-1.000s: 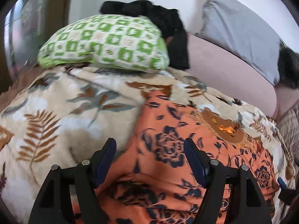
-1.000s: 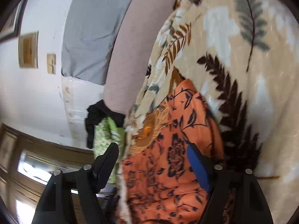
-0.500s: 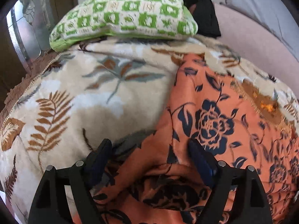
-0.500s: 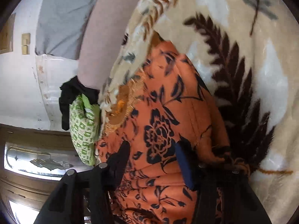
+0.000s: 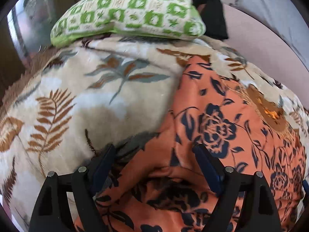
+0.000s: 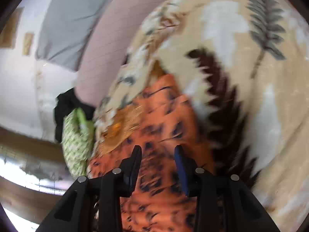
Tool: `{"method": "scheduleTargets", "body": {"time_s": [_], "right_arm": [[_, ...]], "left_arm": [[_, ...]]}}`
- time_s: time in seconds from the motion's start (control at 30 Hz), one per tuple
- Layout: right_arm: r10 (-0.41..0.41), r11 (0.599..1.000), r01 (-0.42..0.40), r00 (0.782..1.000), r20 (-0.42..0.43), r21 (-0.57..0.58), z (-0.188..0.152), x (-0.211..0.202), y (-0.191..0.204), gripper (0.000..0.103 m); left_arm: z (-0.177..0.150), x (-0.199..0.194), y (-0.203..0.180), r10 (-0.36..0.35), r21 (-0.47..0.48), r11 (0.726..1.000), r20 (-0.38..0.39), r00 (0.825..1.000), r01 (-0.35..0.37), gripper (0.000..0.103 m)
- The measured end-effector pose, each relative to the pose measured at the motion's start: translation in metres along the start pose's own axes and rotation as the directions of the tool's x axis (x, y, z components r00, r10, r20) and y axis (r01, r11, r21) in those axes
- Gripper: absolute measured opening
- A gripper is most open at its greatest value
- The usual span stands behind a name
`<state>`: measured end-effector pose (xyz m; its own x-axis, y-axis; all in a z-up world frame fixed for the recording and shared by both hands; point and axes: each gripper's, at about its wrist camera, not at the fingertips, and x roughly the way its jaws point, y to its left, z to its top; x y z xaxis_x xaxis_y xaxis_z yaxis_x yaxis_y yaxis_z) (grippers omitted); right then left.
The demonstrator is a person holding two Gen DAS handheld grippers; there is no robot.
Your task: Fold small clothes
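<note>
One orange garment [image 5: 222,131] lies between two grippers' spread fingers.

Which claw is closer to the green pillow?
Left. The left gripper faces the green pillow across the blanket. The right gripper sits over the orange cloth, pillow off to its side.

Leaf-print blanket [image 5: 100,106] w/ orange floral garment [image 5: 222,127] & green-check pillow [image 5: 131,11] on it.

Thin, smooth-looking orange cloth garment [image 5: 222,127] on a fuzzy, matt, apparently fleece blanket [image 5: 100,100]
</note>
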<state>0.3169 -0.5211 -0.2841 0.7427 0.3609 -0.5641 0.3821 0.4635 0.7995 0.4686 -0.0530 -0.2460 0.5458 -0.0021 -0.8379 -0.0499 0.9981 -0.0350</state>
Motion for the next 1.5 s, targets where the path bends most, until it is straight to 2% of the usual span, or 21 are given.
{"method": "scheduleTargets", "body": {"time_s": [0.1, 0.2, 0.23, 0.3, 0.4, 0.43, 0.47, 0.5, 0.57, 0.63, 0.7, 0.73, 0.8, 0.83, 0.87, 0.97, 1.03, 1.13, 1.23, 1.37, 1.5], "right_arm": [[0.014, 0.997, -0.019, 0.998, -0.062, -0.073, -0.019, 0.008, 0.022, 0.038], [-0.11, 0.98, 0.088, 0.987, -0.118, -0.176, -0.04, 0.034, 0.033, 0.039], [-0.138, 0.978, 0.113, 0.98, -0.141, -0.176, -0.044, 0.044, 0.03, 0.039], [-0.117, 0.984, 0.099, 0.987, -0.114, -0.148, -0.048, 0.042, 0.028, 0.039], [-0.089, 0.983, 0.065, 0.987, -0.137, -0.169, -0.056, 0.027, 0.04, 0.039], [-0.069, 0.984, 0.043, 0.987, -0.146, -0.172, -0.061, 0.023, 0.042, 0.048], [-0.053, 0.985, 0.024, 0.984, -0.168, -0.172, -0.068, 0.02, 0.046, 0.067], [-0.039, 0.985, 0.005, 0.98, -0.194, -0.171, -0.076, 0.02, 0.051, 0.07], [0.004, 0.981, -0.049, 0.972, -0.233, -0.187, -0.097, 0.02, 0.063, 0.07], [0.009, 0.968, -0.074, 0.965, -0.262, -0.24, -0.121, 0.021, 0.073, 0.07], [-0.03, 0.953, -0.065, 0.952, -0.305, -0.296, -0.148, 0.026, 0.079, 0.069], [-0.06, 0.949, -0.043, 0.948, -0.313, -0.312, -0.16, 0.027, 0.077, 0.069], [-0.124, 0.946, 0.009, 0.933, -0.337, -0.324, -0.18, 0.032, 0.066, 0.068], [-0.121, 0.948, 0.009, 0.934, -0.335, -0.319, -0.185, 0.03, 0.061, 0.065], [-0.107, 0.943, -0.001, 0.946, -0.305, -0.333, -0.191, 0.019, 0.059, 0.065], [-0.139, 0.934, 0.008, 0.929, -0.344, -0.356, -0.207, 0.002, 0.06, 0.065], [-0.158, 0.937, 0.021, 0.915, -0.372, -0.348, -0.218, -0.016, 0.049, 0.065], [-0.129, 0.935, 0.014, 0.944, -0.305, -0.354, -0.222, -0.072, 0.034, 0.066], [-0.125, 0.951, 0.053, 0.967, -0.221, -0.306, -0.209, -0.129, 0.011, 0.066], [-0.152, 0.971, 0.11, 0.969, -0.195, -0.21, -0.199, -0.179, -0.023, 0.067], [-0.201, 0.969, 0.165, 0.959, -0.201, -0.182, -0.214, -0.188, -0.04, 0.067]], "left_arm": [[-0.006, -0.003, -0.005, -0.055, 0.028, 0.998, -0.028, 0.998, 0.056, 0.086], [-0.017, 0.009, -0.012, 0.005, 0.116, 0.993, -0.072, 0.997, 0.004, 0.086], [-0.019, 0.008, -0.01, -0.006, 0.113, 0.994, -0.065, 0.998, 0.014, 0.086], [-0.019, -0.001, -0.003, -0.029, 0.086, 0.996, -0.057, 0.998, 0.034, 0.086], [-0.026, -0.022, 0.005, -0.05, 0.079, 0.996, -0.014, 0.999, 0.051, 0.086], [-0.033, -0.03, 0.005, -0.046, 0.092, 0.995, -0.011, 0.999, 0.047, 0.086], [-0.042, -0.037, 0.005, -0.056, 0.108, 0.993, -0.013, 0.998, 0.057, 0.086], [-0.051, -0.044, 0.005, -0.074, 0.126, 0.989, -0.021, 0.997, 0.076, 0.086], [-0.067, -0.053, 0.004, -0.097, 0.144, 0.984, -0.048, 0.994, 0.103, 0.086], [-0.084, -0.058, 0.007, -0.119, 0.142, 0.981, -0.08, 0.99, 0.13, 0.086], [-0.107, -0.062, 0.008, -0.123, 0.169, 0.975, -0.12, 0.985, 0.142, 0.086], [-0.122, -0.063, 0.009, -0.096, 0.206, 0.971, -0.136, 0.986, 0.123, 0.086], [-0.15, -0.075, 0.011, -0.059, 0.285, 0.955, -0.096, 0.994, 0.084, 0.086], [-0.157, -0.083, 0.012, -0.051, 0.307, 0.949, -0.076, 0.996, 0.072, 0.086], [-0.164, -0.091, 0.015, -0.046, 0.32, 0.945, -0.067, 0.997, 0.065, 0.086], [-0.181, -0.107, 0.033, -0.028, 0.293, 0.954, -0.11, 0.994, 0.059, 0.086], [-0.187, -0.125, 0.061, -0.048, 0.23, 0.971, -0.102, 0.994, 0.071, 0.086], [-0.187, -0.154, 0.107, -0.06, 0.122, 0.99, -0.068, 0.996, 0.068, 0.086], [-0.185, -0.168, 0.147, -0.025, 0.025, 0.999, -0.07, 0.997, 0.027, 0.086], [-0.19, -0.165, 0.173, -0.047, -0.027, 0.999, -0.109, 0.993, 0.044, 0.086], [-0.198, -0.157, 0.173, -0.097, -0.053, 0.995, -0.161, 0.982, 0.09, 0.086]]}}
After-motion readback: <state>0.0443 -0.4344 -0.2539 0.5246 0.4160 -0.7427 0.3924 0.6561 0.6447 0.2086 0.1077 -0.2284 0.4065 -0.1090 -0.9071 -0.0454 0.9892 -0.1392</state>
